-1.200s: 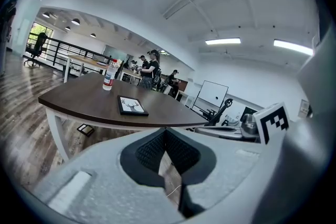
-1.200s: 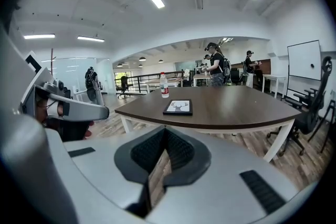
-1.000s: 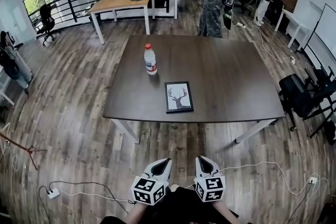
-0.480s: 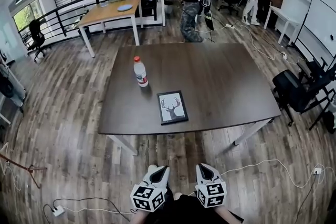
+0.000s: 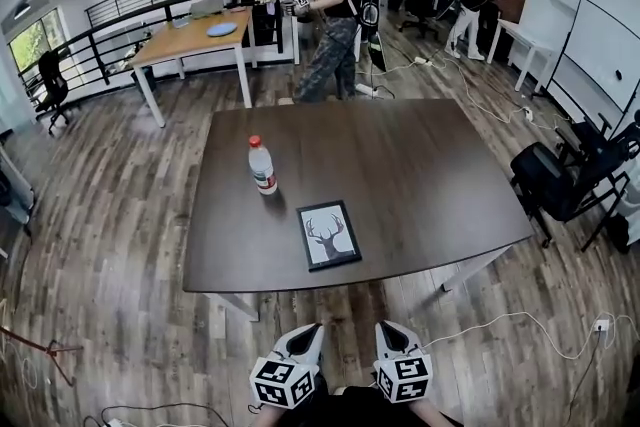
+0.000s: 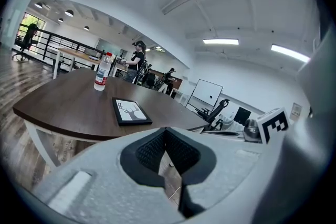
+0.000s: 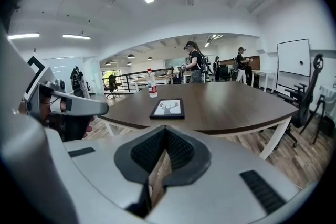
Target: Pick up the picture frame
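While both grippers are held low, short of the near edge of the dark wooden table (image 5: 420, 185), nothing is gripped by either. The left gripper (image 5: 308, 333) is seen with its jaws brought fully together, the ribbed black pads meeting and only floor showing behind them. The right gripper (image 5: 388, 329) is closed in the same way and is likewise empty. The two are held side by side, close to each other but not touching, with the marker cubes turned upward.

The picture frame (image 5: 328, 235) is laid flat on the table, ahead of both grippers and well apart from them, just past the near edge. A deer's head on a pale ground is shown inside its black border. In the right gripper view the frame is found almost straight ahead of the jaws; in the left gripper view it is found ahead and a little to the left of them.

Beyond the frame and further left, a clear water bottle (image 5: 261, 165) with a red cap is stood upright, apart from the frame. Past the far side of the table a standing person (image 5: 335, 15) can be made out.
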Demonstrator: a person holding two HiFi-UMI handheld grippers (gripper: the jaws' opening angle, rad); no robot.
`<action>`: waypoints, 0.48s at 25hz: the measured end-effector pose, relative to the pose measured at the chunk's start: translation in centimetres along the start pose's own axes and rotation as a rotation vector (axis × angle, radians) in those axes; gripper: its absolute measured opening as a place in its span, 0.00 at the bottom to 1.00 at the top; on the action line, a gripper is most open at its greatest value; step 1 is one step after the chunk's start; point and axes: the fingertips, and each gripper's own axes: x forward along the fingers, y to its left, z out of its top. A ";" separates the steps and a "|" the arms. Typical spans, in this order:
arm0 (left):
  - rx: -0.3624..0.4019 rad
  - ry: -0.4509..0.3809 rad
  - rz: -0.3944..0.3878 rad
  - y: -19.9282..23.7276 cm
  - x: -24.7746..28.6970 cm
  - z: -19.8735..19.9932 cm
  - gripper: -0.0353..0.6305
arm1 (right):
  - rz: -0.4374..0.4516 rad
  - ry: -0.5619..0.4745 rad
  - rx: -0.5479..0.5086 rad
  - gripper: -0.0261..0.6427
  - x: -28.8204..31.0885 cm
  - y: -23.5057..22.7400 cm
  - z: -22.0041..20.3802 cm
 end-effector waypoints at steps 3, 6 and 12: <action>0.000 0.001 -0.018 1.9 1.3 1.5 0.07 | -0.012 -0.011 -0.002 0.05 2.3 0.2 1.8; 0.012 0.013 -0.036 4.0 2.5 3.0 0.07 | -0.031 -0.025 0.004 0.05 4.6 0.6 3.5; 0.012 0.030 -0.071 7.5 3.9 5.0 0.07 | -0.076 -0.016 0.020 0.05 7.8 1.5 5.1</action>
